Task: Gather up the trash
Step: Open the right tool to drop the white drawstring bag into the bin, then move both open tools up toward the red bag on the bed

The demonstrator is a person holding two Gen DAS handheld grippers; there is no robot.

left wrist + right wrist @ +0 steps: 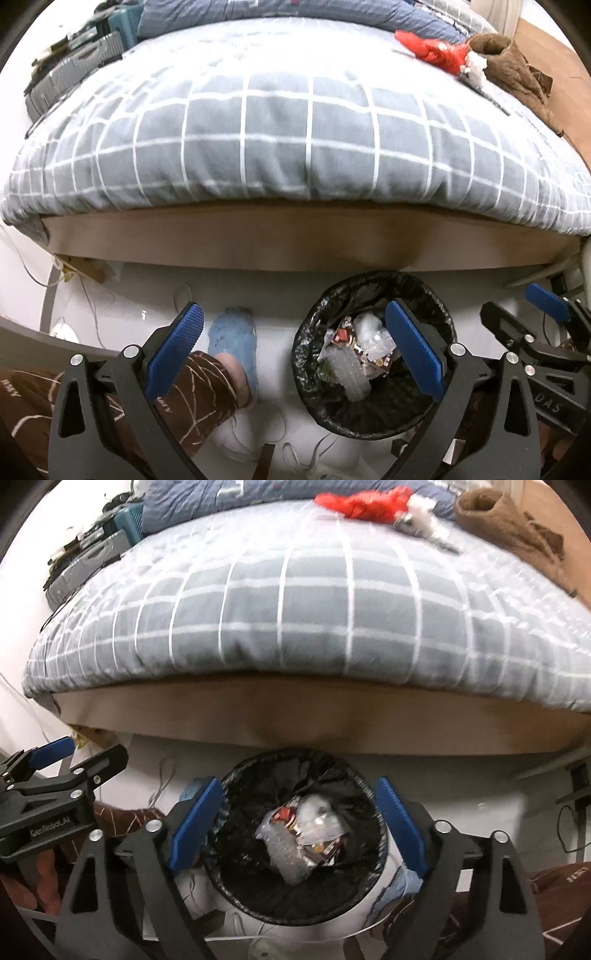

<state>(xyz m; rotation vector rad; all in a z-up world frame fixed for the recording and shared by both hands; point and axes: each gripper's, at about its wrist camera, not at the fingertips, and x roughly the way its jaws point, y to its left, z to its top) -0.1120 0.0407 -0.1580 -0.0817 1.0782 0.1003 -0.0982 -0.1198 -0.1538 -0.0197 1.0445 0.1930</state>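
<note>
At the left edge of the right wrist view, white lettering that reads roughly "GenRobot.AI" runs along the black body of the left gripper (86, 762). At the lower right of the left wrist view, the right gripper (517, 306) carries pale letters "UAS" on its black body, the rest cut off. Pale marks on the brown patterned trousers (22, 398) are too blurred to read.
</note>
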